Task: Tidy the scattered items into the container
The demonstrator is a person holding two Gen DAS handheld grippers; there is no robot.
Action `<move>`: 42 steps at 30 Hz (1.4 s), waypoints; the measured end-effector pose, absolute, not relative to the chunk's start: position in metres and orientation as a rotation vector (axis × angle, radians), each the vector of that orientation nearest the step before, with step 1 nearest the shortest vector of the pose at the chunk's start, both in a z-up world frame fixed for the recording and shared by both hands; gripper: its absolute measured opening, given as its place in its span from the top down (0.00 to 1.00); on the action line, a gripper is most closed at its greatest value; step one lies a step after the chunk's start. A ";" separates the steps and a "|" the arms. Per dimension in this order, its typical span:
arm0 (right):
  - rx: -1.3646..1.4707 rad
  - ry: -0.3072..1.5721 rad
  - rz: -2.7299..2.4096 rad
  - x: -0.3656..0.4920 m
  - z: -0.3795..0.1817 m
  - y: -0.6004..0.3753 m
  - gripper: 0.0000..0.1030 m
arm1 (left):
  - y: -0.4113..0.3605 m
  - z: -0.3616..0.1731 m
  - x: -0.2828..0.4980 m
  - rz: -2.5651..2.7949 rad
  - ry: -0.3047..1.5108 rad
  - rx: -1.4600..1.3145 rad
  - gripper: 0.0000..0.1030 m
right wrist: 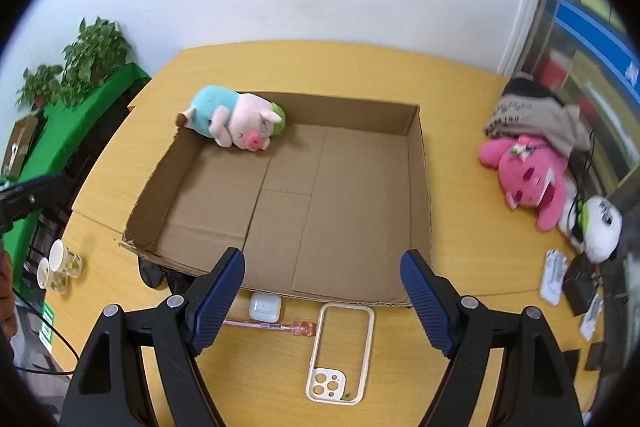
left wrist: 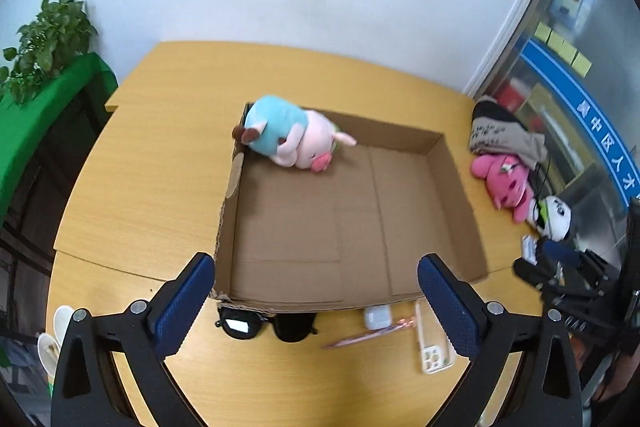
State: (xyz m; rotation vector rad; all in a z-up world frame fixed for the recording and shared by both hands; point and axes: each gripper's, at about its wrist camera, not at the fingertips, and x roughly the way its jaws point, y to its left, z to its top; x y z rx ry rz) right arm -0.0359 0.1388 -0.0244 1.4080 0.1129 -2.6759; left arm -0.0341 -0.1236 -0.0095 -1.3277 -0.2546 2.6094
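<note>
A shallow open cardboard box [left wrist: 460, 195] [right wrist: 420, 187] sits on the yellow table. A pink pig plush in blue [left wrist: 288, 137] [right wrist: 236, 121] lies over its far left corner. In front of the box lie black sunglasses [left wrist: 264, 325], a white earbud case [left wrist: 376, 317] [right wrist: 265, 307], a pink pen [left wrist: 368, 335] [right wrist: 272, 327] and a cream phone case [left wrist: 434, 351] [right wrist: 342, 355]. My left gripper [left wrist: 316, 307] is open and empty above the sunglasses. My right gripper [right wrist: 322, 297] is open and empty above the phone case.
A bright pink plush [left wrist: 506, 183] [right wrist: 532, 179], a white plush [right wrist: 600, 227] and folded cloth [right wrist: 532, 115] lie at the table's right. Paper cups [right wrist: 60, 263] stand at the left edge. A green stand with a plant [left wrist: 44, 39] is at far left.
</note>
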 end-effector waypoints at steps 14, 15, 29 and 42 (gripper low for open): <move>1.390 0.144 -2.712 0.014 0.005 0.128 0.22 | -0.087 0.003 0.000 2.566 -0.236 -1.254 0.00; 1.391 0.142 -2.717 0.016 0.005 0.129 0.22 | -0.084 0.002 0.001 2.559 -0.225 -1.252 0.00; 1.422 0.101 -2.717 0.024 -0.001 0.156 0.22 | -0.041 -0.012 0.006 2.456 -0.181 -1.299 0.00; 1.747 -0.144 -2.511 0.023 -0.118 0.248 0.22 | 0.019 -0.110 0.007 2.195 -0.200 -1.643 0.02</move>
